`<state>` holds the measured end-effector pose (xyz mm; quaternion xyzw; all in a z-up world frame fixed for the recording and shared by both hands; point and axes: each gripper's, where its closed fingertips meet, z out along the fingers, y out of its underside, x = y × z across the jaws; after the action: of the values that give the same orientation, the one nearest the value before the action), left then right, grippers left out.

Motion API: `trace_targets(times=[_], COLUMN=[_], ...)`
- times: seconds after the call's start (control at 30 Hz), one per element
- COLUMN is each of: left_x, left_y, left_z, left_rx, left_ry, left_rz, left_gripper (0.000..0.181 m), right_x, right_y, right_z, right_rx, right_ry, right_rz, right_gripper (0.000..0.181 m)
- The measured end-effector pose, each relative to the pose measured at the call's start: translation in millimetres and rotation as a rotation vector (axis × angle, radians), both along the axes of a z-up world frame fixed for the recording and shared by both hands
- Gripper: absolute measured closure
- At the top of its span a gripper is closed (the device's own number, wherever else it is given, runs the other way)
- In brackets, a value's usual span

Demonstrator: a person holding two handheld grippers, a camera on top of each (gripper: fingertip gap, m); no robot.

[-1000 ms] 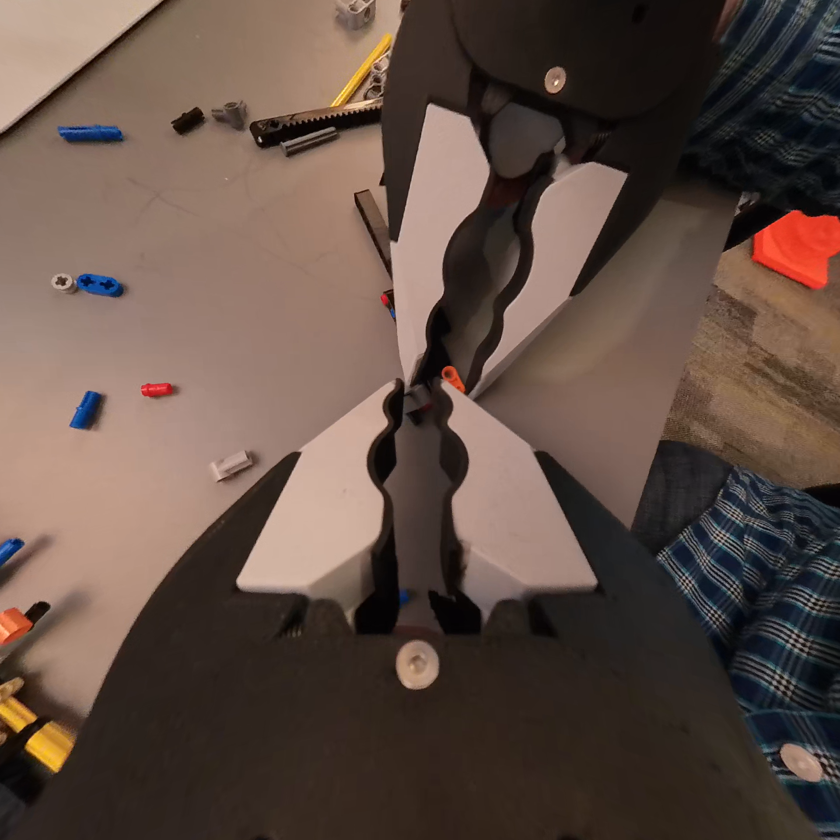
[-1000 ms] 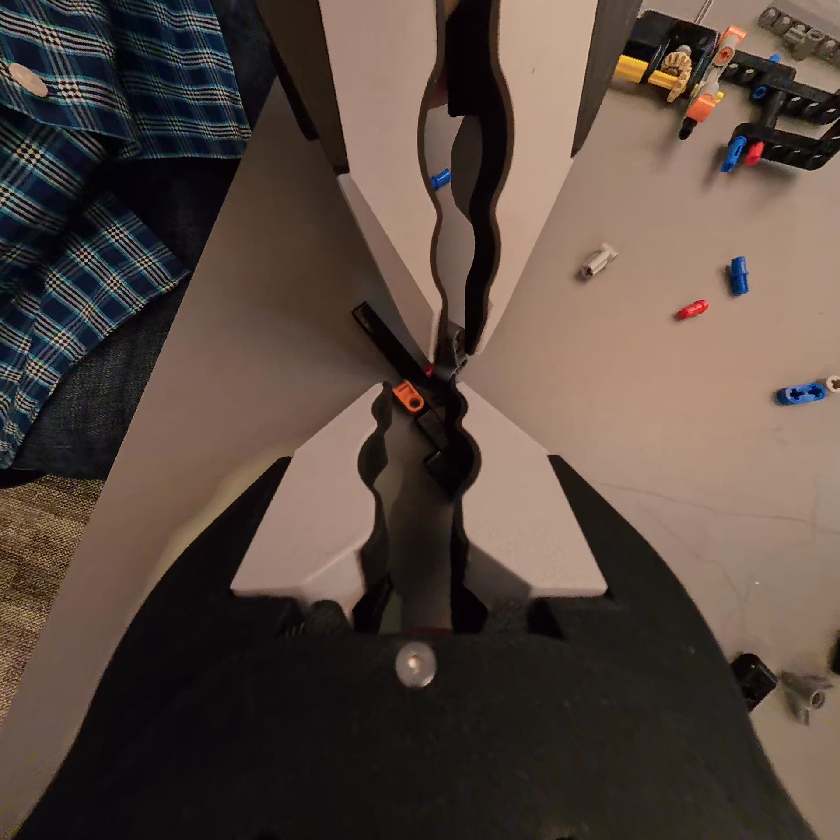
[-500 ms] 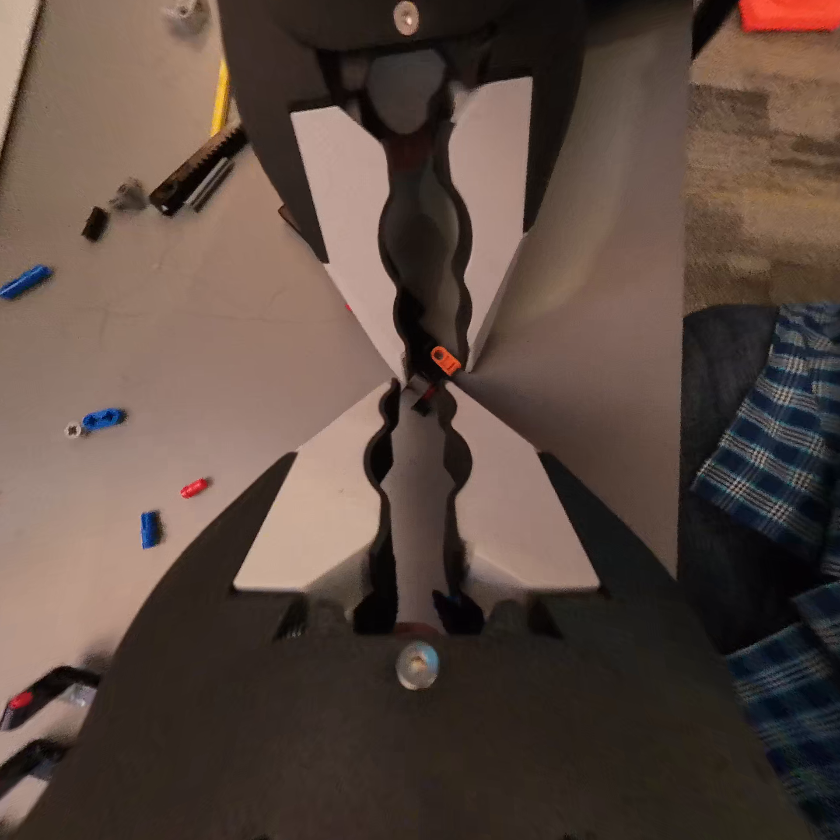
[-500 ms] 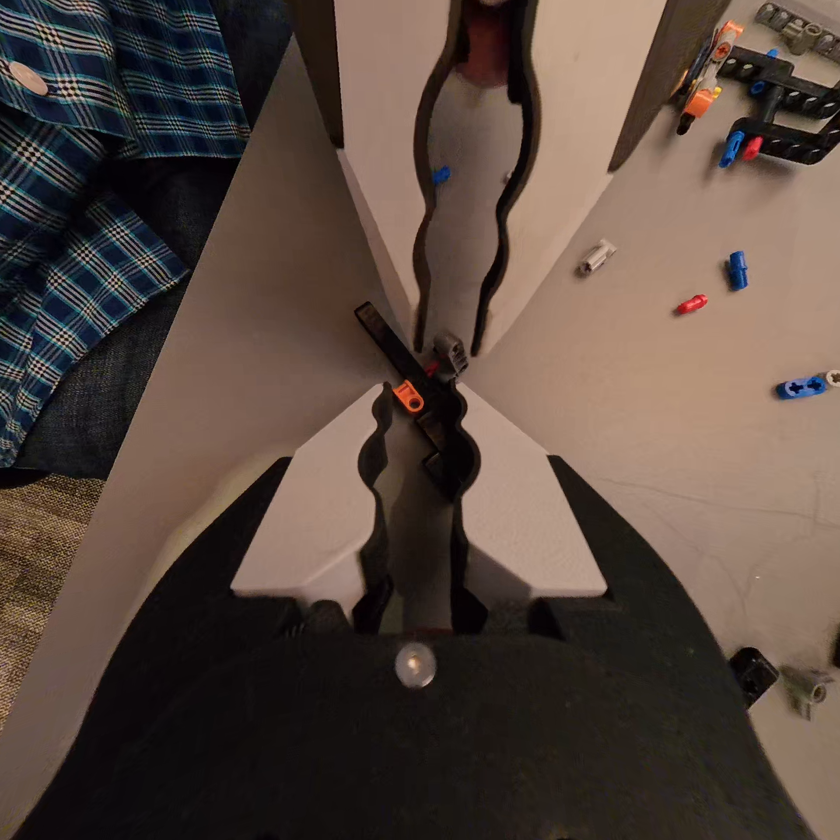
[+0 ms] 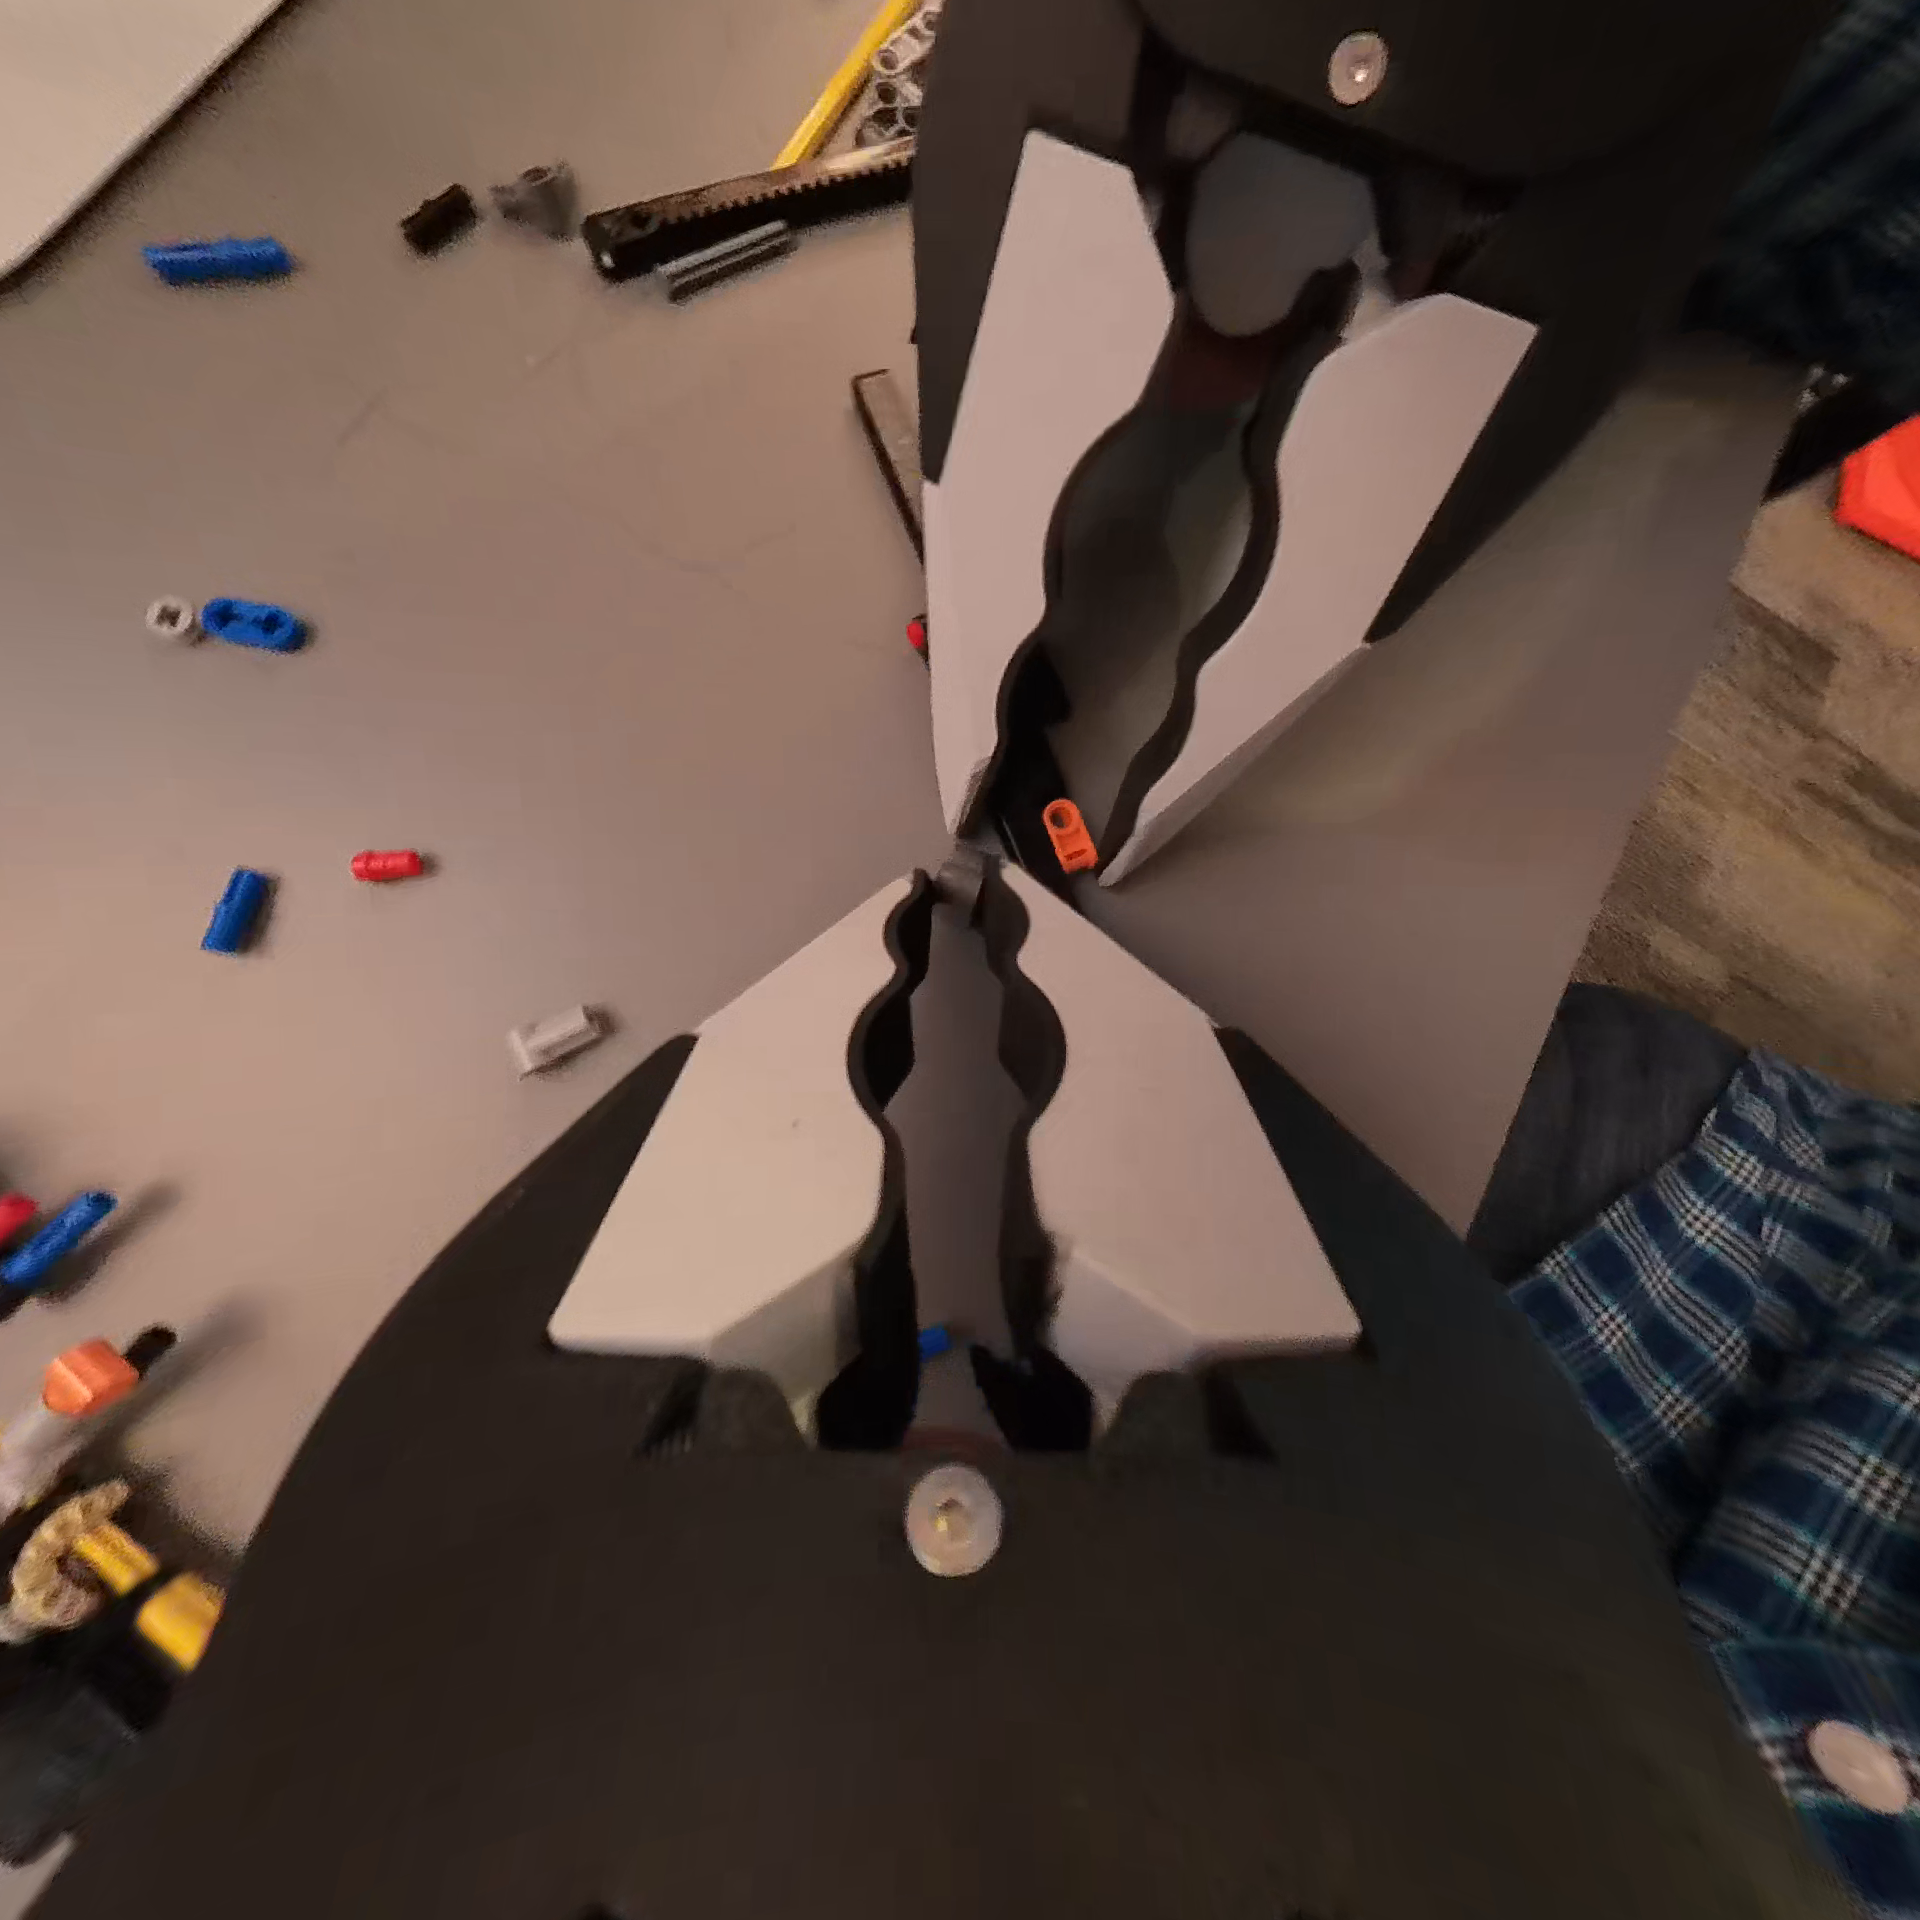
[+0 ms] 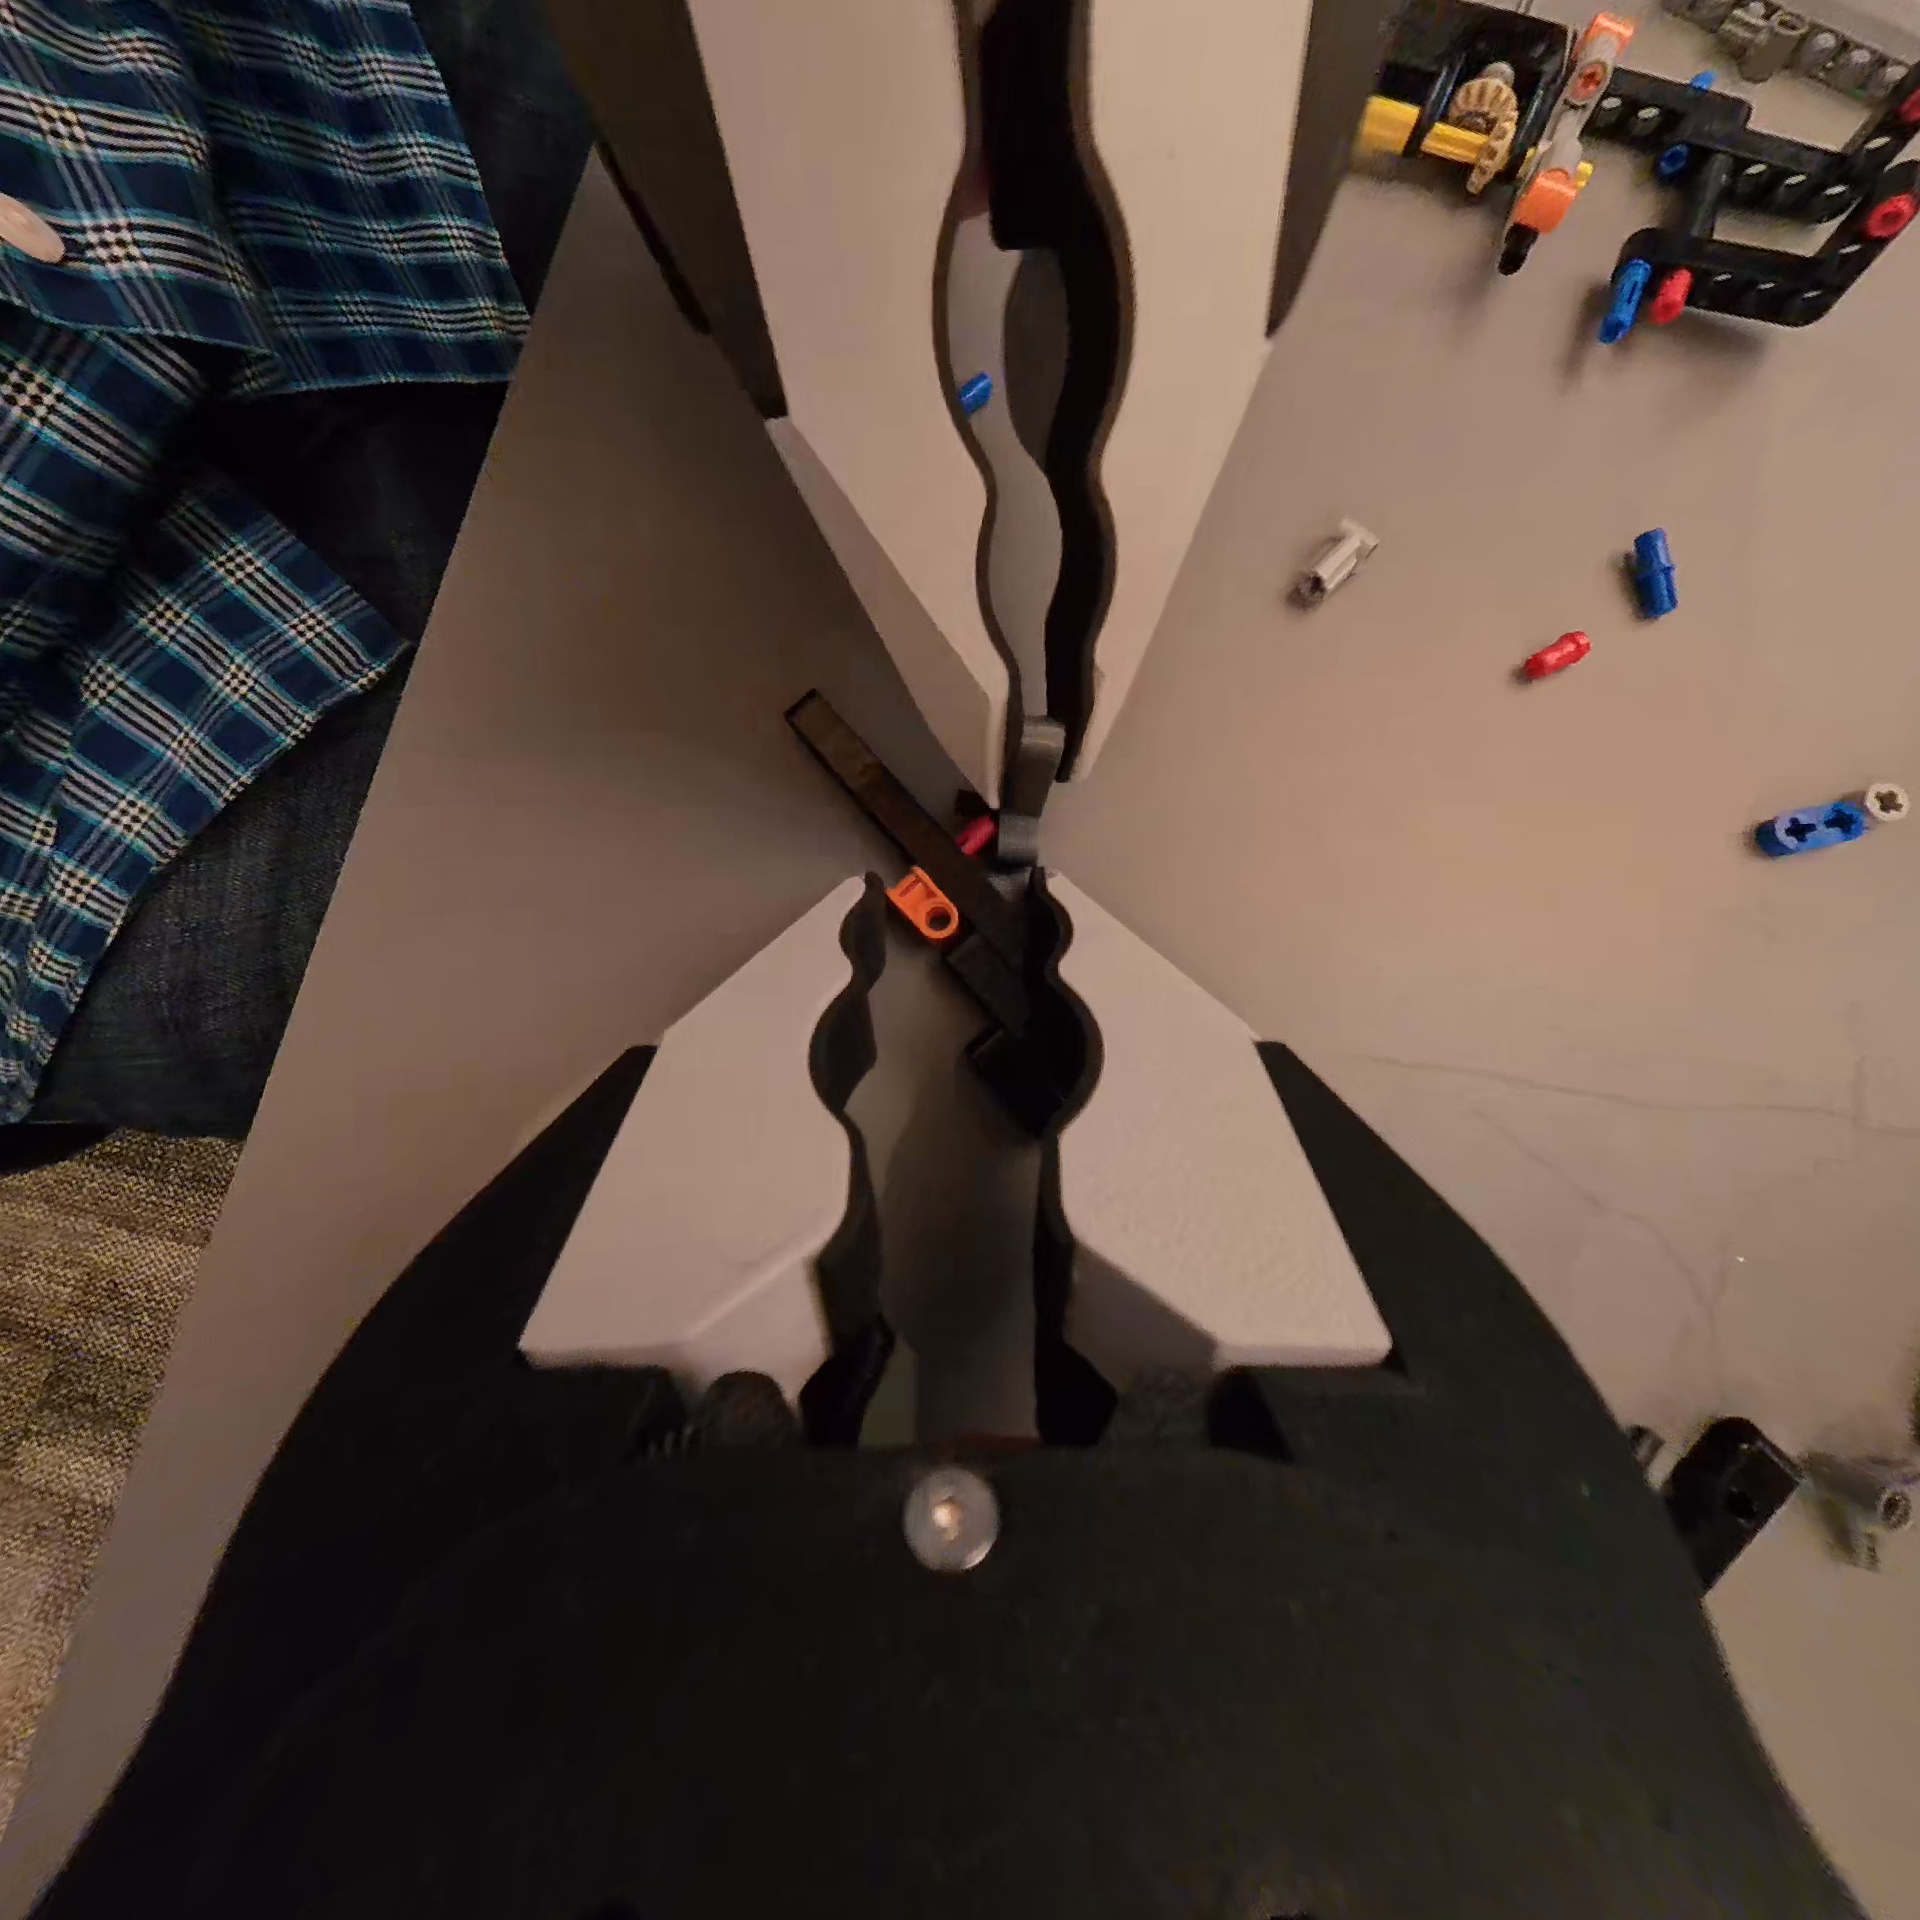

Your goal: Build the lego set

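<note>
My left gripper [image 5: 958, 885] is shut on a small grey connector [image 5: 961, 879]. It comes in from the top of the right wrist view [image 6: 1034, 774], with the grey connector [image 6: 1029, 795] sticking out of its tips. My right gripper [image 6: 951, 891] is shut on a thin black beam [image 6: 971, 914] that carries an orange connector [image 6: 923, 904] and a red pin [image 6: 975, 834]. In the left wrist view it reaches in from the top [image 5: 1039, 847], with the orange connector [image 5: 1070, 836] between its fingers. The two grippers meet tip to tip over the grey table [image 5: 623, 644], and the grey connector touches the beam beside the red pin.
Loose blue [image 5: 239, 909], red [image 5: 387, 864] and grey [image 5: 556, 1037] pins lie to the left. A black toothed rack [image 5: 727, 213] and a yellow axle [image 5: 842, 88] lie farther off. A partly built black frame [image 6: 1766, 208] sits top right. The table edge, a plaid sleeve [image 5: 1766, 1299] and carpet are to the right. Left and right tips are no more than a few centimetres apart.
The left gripper has swung and turned, so the grey connector now shows edge-on and presses against the beam by the red pin. The right gripper still holds the beam in the same place.
</note>
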<state>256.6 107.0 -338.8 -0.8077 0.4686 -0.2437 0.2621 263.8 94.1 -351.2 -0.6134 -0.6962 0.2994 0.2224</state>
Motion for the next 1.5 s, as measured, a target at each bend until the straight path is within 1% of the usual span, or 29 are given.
trace_targets(times=[0.1,0.27,0.37,0.5,0.67,0.73,0.87,1.1,1.27,1.37,1.5], left_x=[-1.9,-4.5,-5.5,-5.6,-8.2,-9.1,-9.3,-3.7,-2.5,-3.0,-10.8], left_y=[-0.6,-4.2,-4.7,-6.7,-3.3,-6.9,-9.5,-11.7,-15.4,-16.7,-24.3], left_z=[-0.3,-1.4,-1.7,-1.1,1.4,-0.7,-2.3,-2.7,-0.6,0.4,2.4], left_rx=[0.024,0.06,0.075,0.087,0.095,0.06,0.036,0.03,0.008,-0.005,-0.02], left_ry=[0.002,0.023,0.044,0.102,0.176,0.2,0.201,0.186,0.148,0.136,0.125], left_rz=[0.068,0.143,0.14,0.093,0.06,0.049,0.075,0.081,0.07,0.055,0.047], left_gripper=[0.174,0.176,0.176,0.176,0.176,0.176,0.176,0.175,0.163,0.162,0.15], right_x=[-0.7,-1.8,-2.3,-2.6,-3.6,-4.0,-5.9,-10.2,-9.1,-10.2,-9.0], right_y=[0.7,0.8,0.5,1.6,0.5,0.8,0.0,-3.2,-3.5,-5.2,-4.4], right_z=[0.2,0.2,0.0,-0.4,2.1,4.3,8.5,0.1,-0.6,-0.6,1.1], right_rx=[-0.004,-0.002,0.009,0.035,0.071,0.069,0.078,0.076,0.072,0.073,0.078], right_ry=[0.004,0.014,0.01,0.003,0.002,0.008,0.026,-0.004,0.001,0.004,0.001], right_rz=[-0.041,-0.117,-0.146,-0.165,-0.146,-0.137,-0.089,-0.052,-0.053,-0.044,-0.046], right_gripper=[0.156,0.155,0.154,0.151,0.146,0.146,0.146,0.146,0.149,0.152,0.15])
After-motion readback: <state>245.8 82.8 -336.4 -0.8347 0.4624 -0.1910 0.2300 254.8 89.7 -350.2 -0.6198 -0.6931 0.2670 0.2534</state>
